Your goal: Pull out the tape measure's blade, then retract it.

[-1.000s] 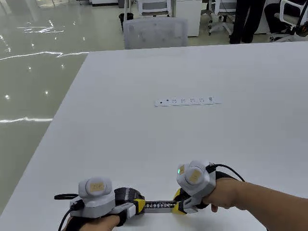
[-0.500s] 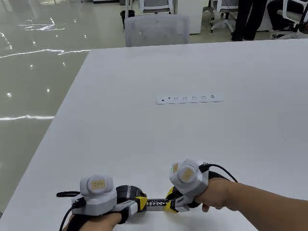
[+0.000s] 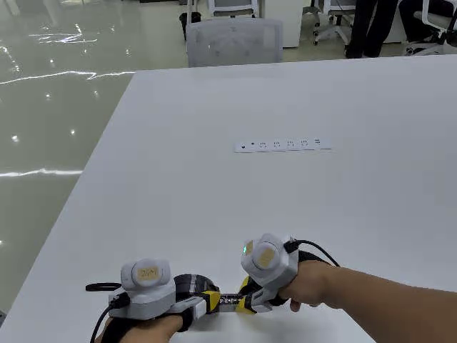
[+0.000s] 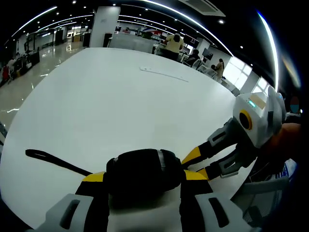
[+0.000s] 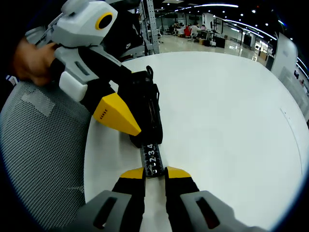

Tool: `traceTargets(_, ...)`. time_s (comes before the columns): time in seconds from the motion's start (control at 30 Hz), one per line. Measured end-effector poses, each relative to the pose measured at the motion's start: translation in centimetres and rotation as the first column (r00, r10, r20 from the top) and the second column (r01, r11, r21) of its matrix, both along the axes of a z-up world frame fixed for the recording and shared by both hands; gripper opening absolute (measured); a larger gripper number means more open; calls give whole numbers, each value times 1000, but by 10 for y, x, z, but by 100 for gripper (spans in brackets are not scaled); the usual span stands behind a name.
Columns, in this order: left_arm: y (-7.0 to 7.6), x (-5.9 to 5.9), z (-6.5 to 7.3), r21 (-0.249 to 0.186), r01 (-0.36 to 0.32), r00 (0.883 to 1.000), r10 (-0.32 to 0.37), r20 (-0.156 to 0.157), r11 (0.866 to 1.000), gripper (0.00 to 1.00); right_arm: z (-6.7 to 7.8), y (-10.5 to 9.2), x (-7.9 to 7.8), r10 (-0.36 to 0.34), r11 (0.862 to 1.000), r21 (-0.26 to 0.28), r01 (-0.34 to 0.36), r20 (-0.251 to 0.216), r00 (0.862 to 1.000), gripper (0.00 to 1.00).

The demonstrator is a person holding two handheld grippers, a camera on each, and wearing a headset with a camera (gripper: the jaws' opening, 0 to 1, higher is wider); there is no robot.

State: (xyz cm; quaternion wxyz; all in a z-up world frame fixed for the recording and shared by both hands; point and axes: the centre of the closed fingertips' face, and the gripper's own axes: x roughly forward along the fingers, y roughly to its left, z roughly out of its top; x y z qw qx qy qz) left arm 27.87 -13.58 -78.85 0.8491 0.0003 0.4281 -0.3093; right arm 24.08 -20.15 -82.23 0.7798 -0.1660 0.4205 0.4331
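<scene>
The black tape measure case (image 3: pixel 188 289) lies near the table's front edge, and my left gripper (image 3: pixel 205 301) is shut on it. In the left gripper view the case (image 4: pixel 142 176) sits between the yellow-tipped jaws, its black wrist strap (image 4: pixel 53 162) trailing left. A short stretch of blade (image 3: pixel 228 303) runs right from the case. My right gripper (image 3: pixel 243 304) is shut on the blade's end. In the right gripper view the blade (image 5: pixel 151 155) shows the numbers 2, 3 and 4 between the yellow fingertips (image 5: pixel 133 173), close to the case (image 5: pixel 145 111).
A white power strip (image 3: pixel 282 145) lies flat mid-table, well beyond both grippers. A grey mesh chair (image 3: pixel 234 41) stands at the far edge of the white table (image 3: pixel 300 207). The table's left edge drops to a glossy floor. People stand far back right.
My right gripper has moved left toward the case with the blade's end in it, so the exposed blade is shorter. The left gripper and case have stayed put.
</scene>
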Motion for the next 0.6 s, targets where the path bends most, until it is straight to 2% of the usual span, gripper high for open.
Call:
traceTargets(0.27,0,0,0,-5,-3,1000,3,-1,1000,55,0,21,8,17,1000,0,-17,28,999,14)
traceTargets(0.6,0,0,-1,-7,-5,1000,5,-2,1000,55,0,25,10,17,1000,10,-17,27,999,14)
